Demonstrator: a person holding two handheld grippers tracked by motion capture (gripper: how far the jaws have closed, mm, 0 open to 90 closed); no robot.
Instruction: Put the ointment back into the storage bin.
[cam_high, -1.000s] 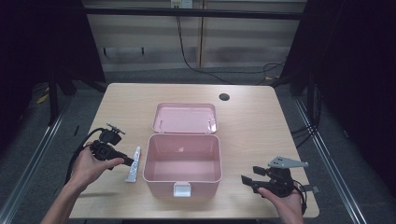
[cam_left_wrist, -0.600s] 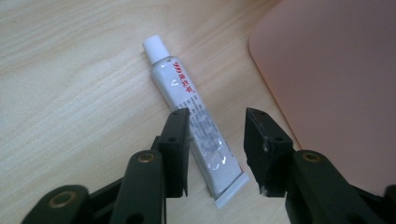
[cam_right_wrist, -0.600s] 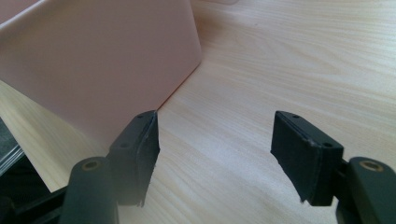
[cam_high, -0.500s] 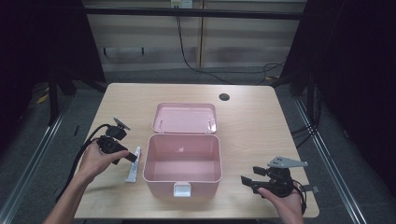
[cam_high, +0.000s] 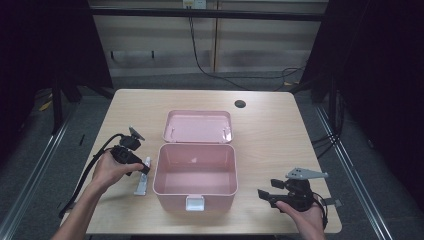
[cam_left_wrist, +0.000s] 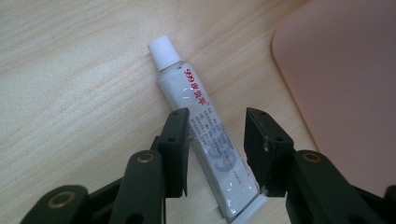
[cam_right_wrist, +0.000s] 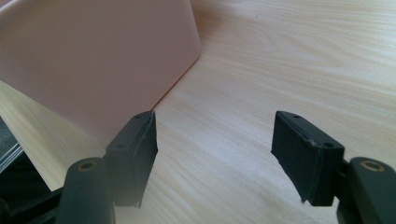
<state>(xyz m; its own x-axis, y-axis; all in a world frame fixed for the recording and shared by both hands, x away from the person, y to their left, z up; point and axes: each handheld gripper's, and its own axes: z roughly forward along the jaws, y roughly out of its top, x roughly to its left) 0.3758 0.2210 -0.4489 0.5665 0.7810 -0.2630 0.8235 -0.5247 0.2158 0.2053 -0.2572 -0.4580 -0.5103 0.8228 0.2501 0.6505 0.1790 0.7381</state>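
A white tube (cam_left_wrist: 205, 140) with a white cap and red print lies flat on the wooden table, just left of an open pink box (cam_high: 195, 146). My left gripper (cam_left_wrist: 217, 116) reaches down over the tube (cam_high: 141, 184). Its jaws have just been closing and now straddle the tube's lower half, the left pad at its edge and a gap at the right pad. My right gripper (cam_right_wrist: 215, 121) rests near the front right of the table. Its jaws have just been opening and hold nothing, facing the box's side wall (cam_right_wrist: 93, 60).
The box's lid (cam_high: 198, 126) lies folded back behind it, and a white latch is on its front. A dark round hole (cam_high: 240, 104) sits in the table (cam_high: 280, 140) at the back. In the high view my right gripper (cam_high: 261, 194) points left at the box.
My left hand has moved right and down toward the box, bringing its gripper over the tube. The right hand has stayed where it was.
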